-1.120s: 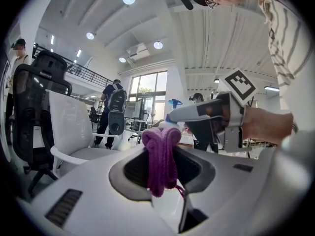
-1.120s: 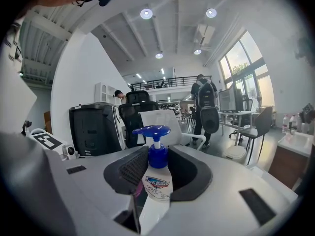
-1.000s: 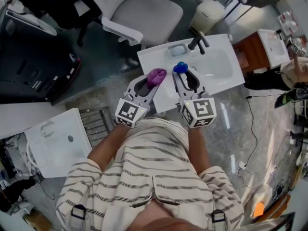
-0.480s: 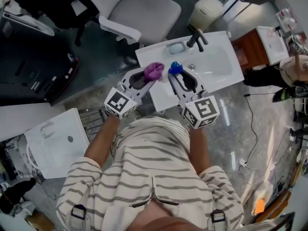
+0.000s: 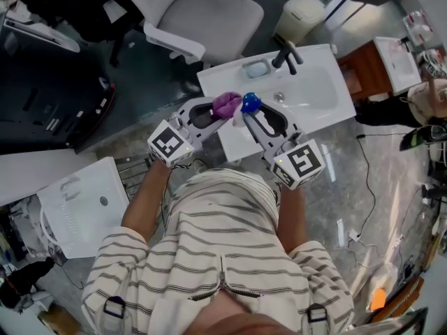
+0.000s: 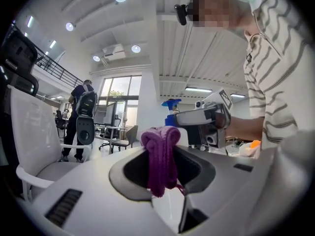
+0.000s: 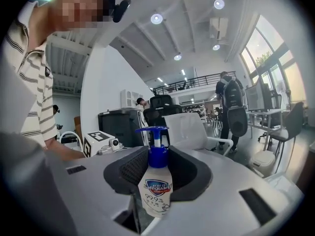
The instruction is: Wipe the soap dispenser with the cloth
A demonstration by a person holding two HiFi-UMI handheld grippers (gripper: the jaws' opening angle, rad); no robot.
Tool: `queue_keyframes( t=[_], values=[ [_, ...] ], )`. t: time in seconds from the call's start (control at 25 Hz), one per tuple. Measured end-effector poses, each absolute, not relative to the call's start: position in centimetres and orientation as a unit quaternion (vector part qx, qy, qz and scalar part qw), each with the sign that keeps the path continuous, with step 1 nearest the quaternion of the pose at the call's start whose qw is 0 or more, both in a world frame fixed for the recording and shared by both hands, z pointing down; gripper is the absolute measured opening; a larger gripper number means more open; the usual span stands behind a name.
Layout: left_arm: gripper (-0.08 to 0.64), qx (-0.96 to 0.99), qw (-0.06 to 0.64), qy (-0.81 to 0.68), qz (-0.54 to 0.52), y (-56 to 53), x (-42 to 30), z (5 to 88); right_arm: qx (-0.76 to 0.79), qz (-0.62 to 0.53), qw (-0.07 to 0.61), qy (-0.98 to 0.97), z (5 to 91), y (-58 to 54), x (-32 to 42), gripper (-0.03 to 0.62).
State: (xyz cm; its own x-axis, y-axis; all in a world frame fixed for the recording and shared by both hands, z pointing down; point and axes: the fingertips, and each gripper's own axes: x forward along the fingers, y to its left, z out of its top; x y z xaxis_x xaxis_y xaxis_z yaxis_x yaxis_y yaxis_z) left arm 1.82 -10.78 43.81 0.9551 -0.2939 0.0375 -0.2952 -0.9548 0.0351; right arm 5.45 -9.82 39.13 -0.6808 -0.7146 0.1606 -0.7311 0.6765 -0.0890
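In the right gripper view the soap dispenser [image 7: 156, 185], a clear bottle with a blue pump, stands upright between my right gripper's [image 7: 157, 181] jaws, which are shut on it. From the head view its blue pump [image 5: 250, 102] shows at the tip of the right gripper [image 5: 246, 112], lifted above the sink counter. My left gripper [image 6: 162, 156] is shut on a bunched purple cloth [image 6: 160, 157]. Seen from above, the cloth [image 5: 225, 105] sits right beside the dispenser's pump, close to touching, and the two grippers point towards each other.
A white sink counter [image 5: 328, 110] with a black faucet [image 5: 287, 56] and a soap dish [image 5: 256, 69] lies below the grippers. A grey office chair [image 5: 202, 16] stands behind it, a white bin [image 5: 300, 18] beside it. A white unit [image 5: 84, 208] sits at the left.
Both grippers have turned inward and drawn together, the left one swinging right and the right one shifting left. The cloth now sits next to the dispenser's pump.
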Motion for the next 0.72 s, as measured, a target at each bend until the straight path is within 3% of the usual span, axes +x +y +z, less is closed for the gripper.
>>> queue_keyframes(
  t=[0.72],
  values=[
    [0.115,0.996,0.037,-0.061,0.044,-10.1,3.8,45.2,0.291,0.072,0.005,-0.954,37.4,-7.6,4.2,0.135]
  ],
)
